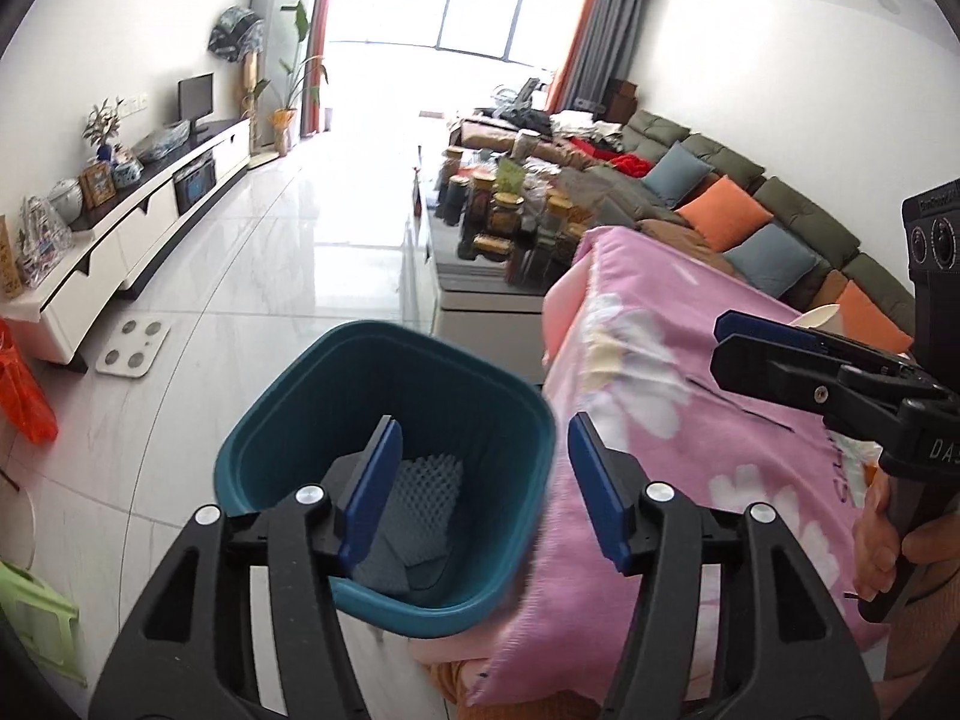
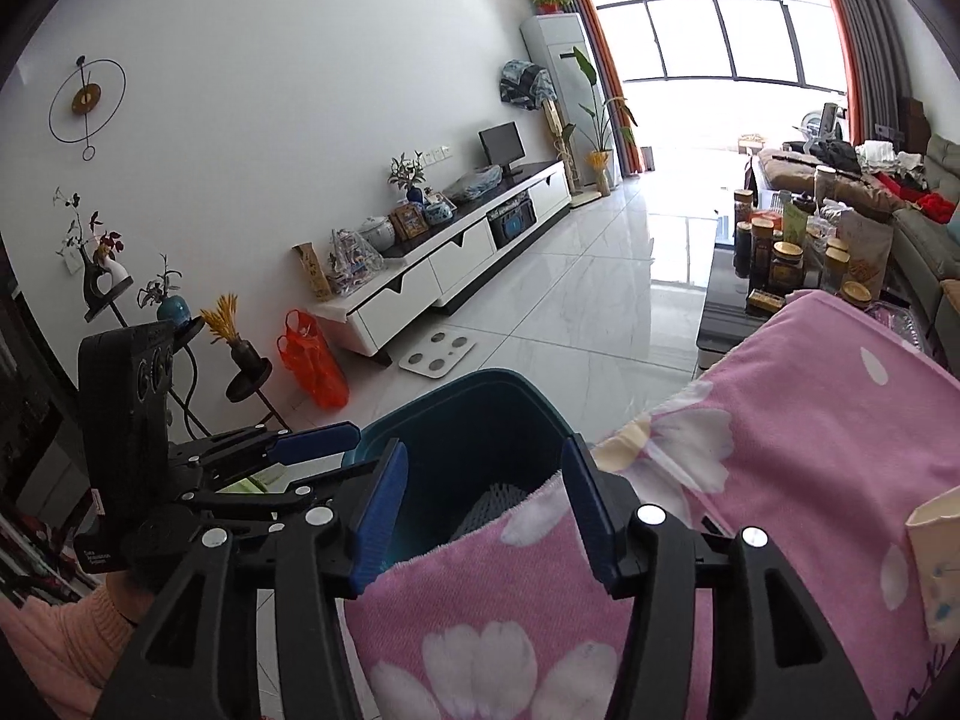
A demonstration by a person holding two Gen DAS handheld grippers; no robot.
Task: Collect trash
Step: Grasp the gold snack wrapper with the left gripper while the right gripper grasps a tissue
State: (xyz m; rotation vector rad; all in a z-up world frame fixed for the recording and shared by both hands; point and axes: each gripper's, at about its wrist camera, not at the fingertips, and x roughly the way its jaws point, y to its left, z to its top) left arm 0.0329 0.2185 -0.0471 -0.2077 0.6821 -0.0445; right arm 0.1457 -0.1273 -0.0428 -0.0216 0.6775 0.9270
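A teal waste bin (image 1: 282,420) stands on the floor beside a table covered by a pink flowered cloth (image 1: 690,420). Grey foam netting (image 1: 420,498) lies at the bin's bottom. My left gripper (image 1: 483,480) is open and empty, held above the bin's right half. The bin (image 2: 468,414) also shows in the right wrist view, with the netting (image 2: 489,504) inside. My right gripper (image 2: 477,516) is open and empty, over the cloth edge (image 2: 480,600) next to the bin. The right gripper (image 1: 756,342) shows at the right of the left wrist view, above the cloth. The left gripper (image 2: 312,450) shows at the left.
A white TV cabinet (image 2: 456,264) lines the left wall, with an orange bag (image 2: 312,360) and white scale (image 2: 438,354) on the floor. A coffee table with several jars (image 1: 510,222) and a sofa (image 1: 750,204) lie behind. A paper cup (image 2: 936,564) stands on the cloth.
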